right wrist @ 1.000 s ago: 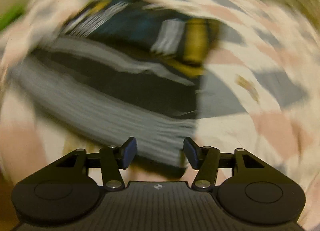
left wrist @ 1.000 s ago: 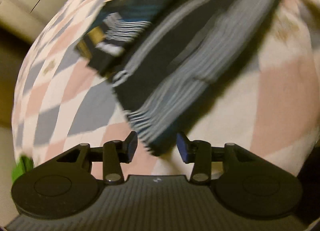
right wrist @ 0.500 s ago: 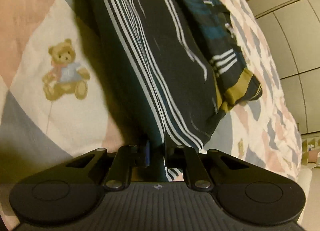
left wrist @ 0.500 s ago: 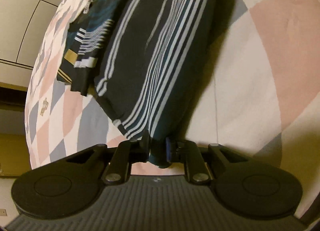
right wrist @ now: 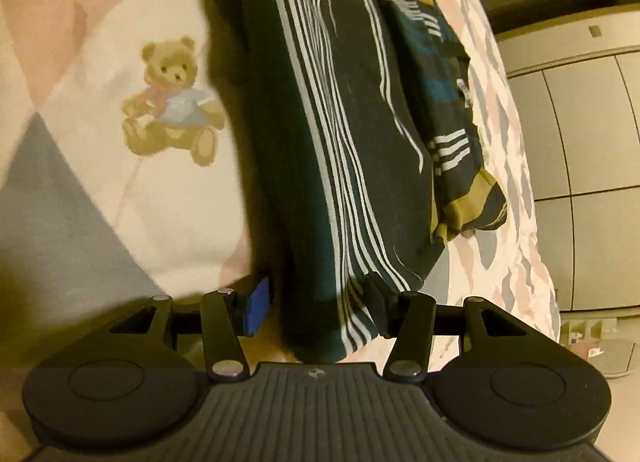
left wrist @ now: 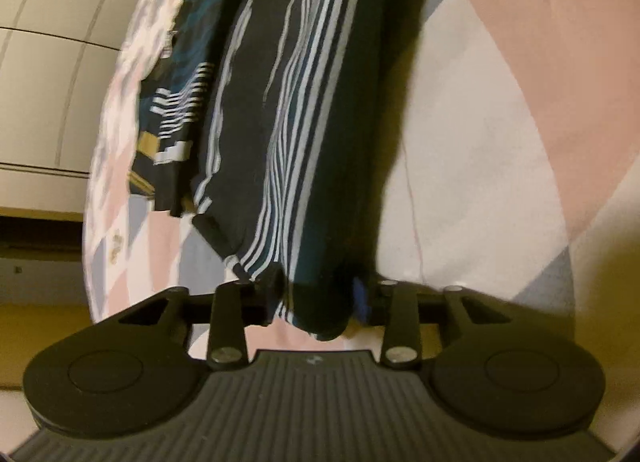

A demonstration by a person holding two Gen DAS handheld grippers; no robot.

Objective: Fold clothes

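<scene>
The dark striped garment (left wrist: 304, 109) lies stretched out along the bed, its near hem bunched between the fingers of both my tools. Half a second ago both were pinched tight on that hem; now the fingers have spread. My left hand-held gripper (left wrist: 318, 294) stands open, with the cloth's corner lying loose in the gap, touching the left finger but not squeezed. My right hand-held gripper (right wrist: 316, 306) is open too: the blue pad on its left finger is bare and clear of the fabric, while the striped edge rests against the other finger. So I have let go at both ends, and the garment's edge now sits down on the bed rather than hanging from me.

I read that as one fold laid down: the garment looks like a long, narrow band, doubled along its length. Next I would expect to back both tools off without dragging the hem, then take it again to fold the band crosswise.

Just beyond it, touching or nearly touching its far side, lies a second garment (right wrist: 448, 109) in dark blue with white stripes and an ochre cuff, already bunched into a pile. Under everything is the bedspread (right wrist: 120, 201), a patchwork of pink, grey and cream diamonds with a teddy bear (right wrist: 172, 101) printed beside the striped cloth. Pale cupboard doors (right wrist: 580, 121) stand past the bed's edge.
</scene>
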